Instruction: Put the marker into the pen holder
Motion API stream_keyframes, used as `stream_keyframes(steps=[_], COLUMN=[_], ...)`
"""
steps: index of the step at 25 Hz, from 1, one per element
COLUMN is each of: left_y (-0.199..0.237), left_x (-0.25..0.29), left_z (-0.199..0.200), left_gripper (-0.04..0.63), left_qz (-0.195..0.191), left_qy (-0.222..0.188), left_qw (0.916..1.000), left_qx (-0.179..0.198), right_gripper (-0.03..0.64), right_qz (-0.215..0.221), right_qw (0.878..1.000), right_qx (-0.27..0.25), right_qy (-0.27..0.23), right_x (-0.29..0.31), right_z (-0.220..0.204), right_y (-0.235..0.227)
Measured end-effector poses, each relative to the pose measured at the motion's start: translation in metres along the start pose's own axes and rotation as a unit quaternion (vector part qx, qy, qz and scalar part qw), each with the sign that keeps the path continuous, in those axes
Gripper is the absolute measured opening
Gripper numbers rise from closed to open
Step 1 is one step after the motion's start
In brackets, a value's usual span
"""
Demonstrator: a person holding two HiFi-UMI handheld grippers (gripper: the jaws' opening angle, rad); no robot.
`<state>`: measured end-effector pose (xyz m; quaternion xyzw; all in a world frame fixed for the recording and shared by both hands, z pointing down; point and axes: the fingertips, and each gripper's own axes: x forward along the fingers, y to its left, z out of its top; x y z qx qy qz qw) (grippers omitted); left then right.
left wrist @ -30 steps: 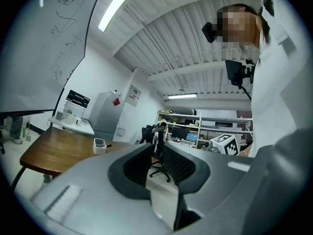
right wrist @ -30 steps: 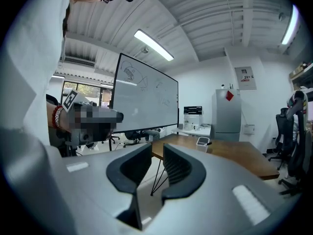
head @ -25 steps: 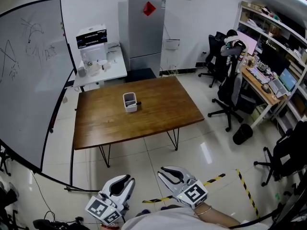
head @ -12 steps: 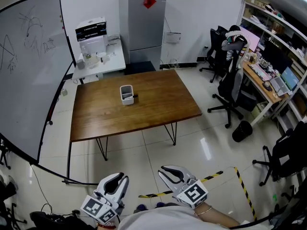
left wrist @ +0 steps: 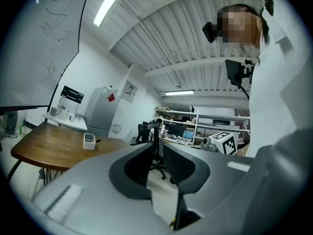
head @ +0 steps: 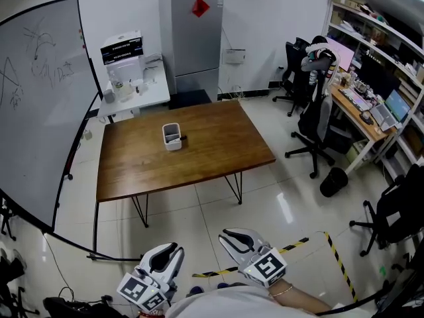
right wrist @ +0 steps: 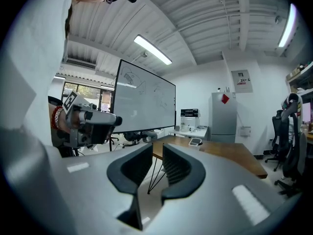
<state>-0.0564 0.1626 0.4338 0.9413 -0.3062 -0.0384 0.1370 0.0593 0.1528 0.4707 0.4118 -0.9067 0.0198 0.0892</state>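
Far ahead in the head view, the white pen holder (head: 171, 136) stands on the brown wooden table (head: 218, 151). The dark marker (head: 182, 138) lies on the table just to its right. Both grippers hang low over the floor, far short of the table. My left gripper (head: 173, 252) has a narrow gap between its pads and holds nothing. My right gripper (head: 228, 238) also stands slightly apart and empty; its jaws have just been closing a little. The left gripper view shows the left gripper (left wrist: 157, 148) and the holder (left wrist: 89, 141). The right gripper view shows the right gripper (right wrist: 157, 148) and the holder (right wrist: 195, 141).
A whiteboard (head: 40, 105) stands left of the table. Behind the table are a grey fridge (head: 189, 45) and a white side table (head: 136, 88). Office chairs (head: 315, 121) and a cluttered desk (head: 368, 121) fill the right side. Yellow-black tape (head: 334, 257) marks the floor.
The table and holder have drifted slightly up and left in the head view. Both grippers stay at the bottom edge, still empty.
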Motion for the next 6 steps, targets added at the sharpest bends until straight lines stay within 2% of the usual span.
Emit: stream_keyframes(steps=[6], left_y=[0.0005], left_x=[0.0002], left_z=[-0.0011], left_gripper=[0.051], left_qz=[-0.001], left_qy=[0.003], left_qw=[1.0000], left_qx=[-0.001], right_gripper=[0.054], right_qz=[-0.005], right_qw=[1.000], right_qx=[-0.004], right_qy=[0.003], right_x=[-0.0005], right_z=[-0.0046], right_y=[-0.0026])
